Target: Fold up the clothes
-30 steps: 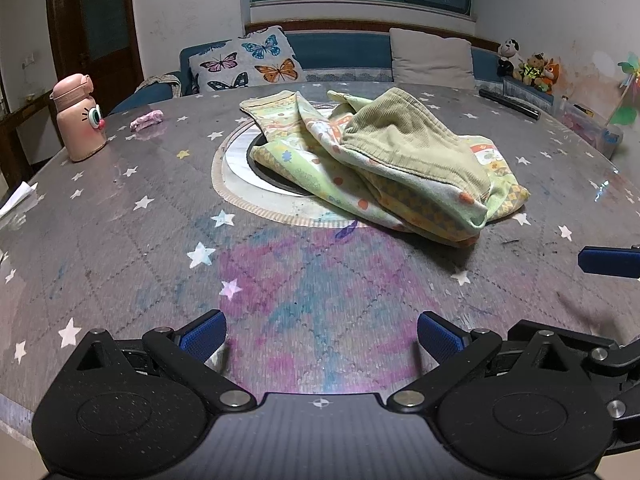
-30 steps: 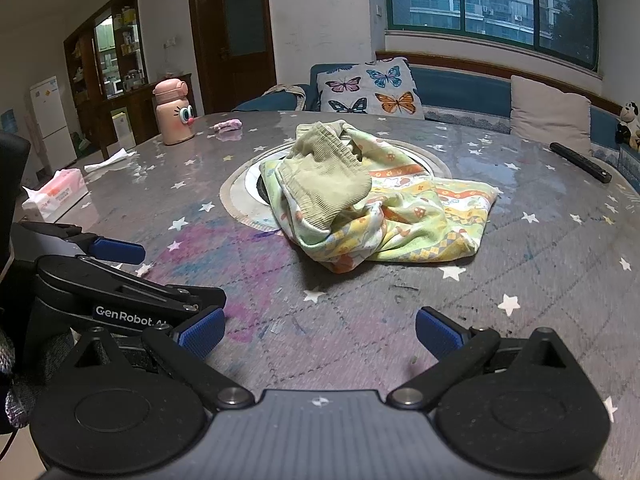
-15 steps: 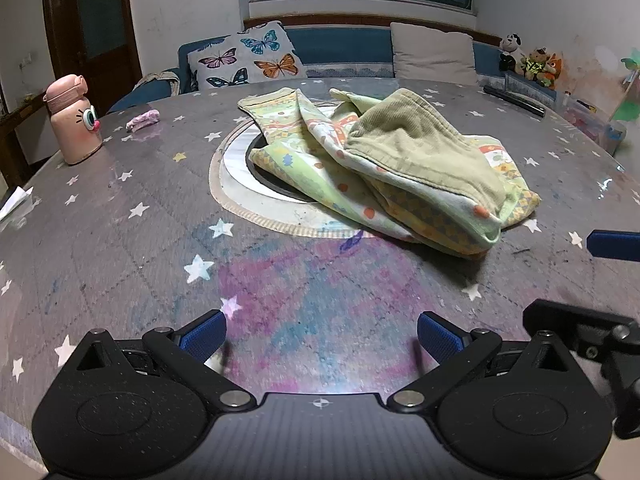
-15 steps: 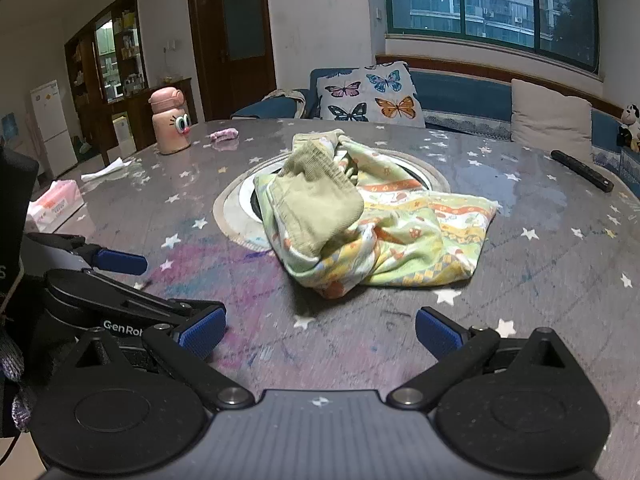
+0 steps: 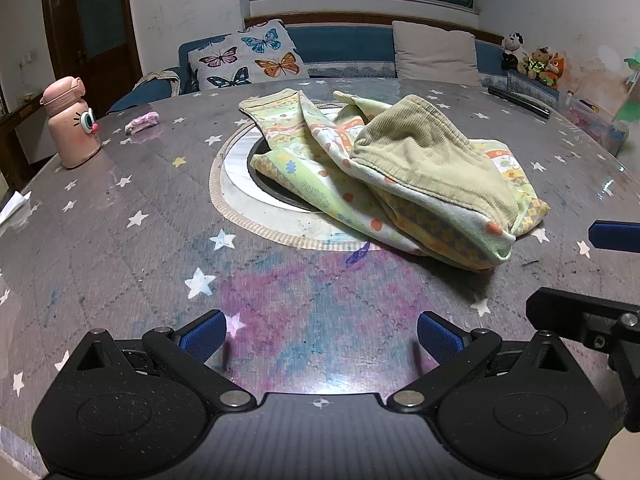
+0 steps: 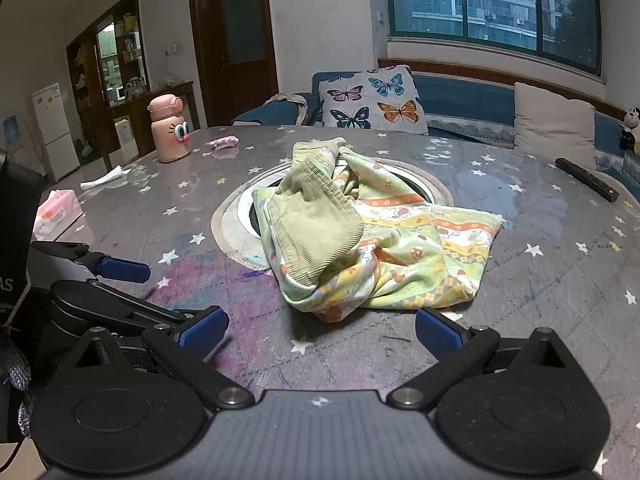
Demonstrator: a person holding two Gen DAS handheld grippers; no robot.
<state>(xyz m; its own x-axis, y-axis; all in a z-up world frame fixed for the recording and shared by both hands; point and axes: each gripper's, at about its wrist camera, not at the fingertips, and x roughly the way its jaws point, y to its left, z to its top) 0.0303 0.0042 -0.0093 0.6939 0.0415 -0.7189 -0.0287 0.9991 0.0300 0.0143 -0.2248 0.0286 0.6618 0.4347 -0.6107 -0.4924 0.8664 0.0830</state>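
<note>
A crumpled pair of olive-green corduroy trousers with a pale green cartoon-print lining [image 5: 404, 168] [image 6: 360, 236] lies heaped at the centre of a round grey star-patterned table [image 5: 120, 240], partly over its circular inset. The left gripper [image 5: 320, 334] and right gripper [image 6: 318, 330] hover near the garment, both spread wide and holding nothing.

Clothes [image 5: 404, 172] heaped mid-table [image 5: 120, 248] — bottle [image 5: 72, 128] far left, perhaps near the edge.
</note>
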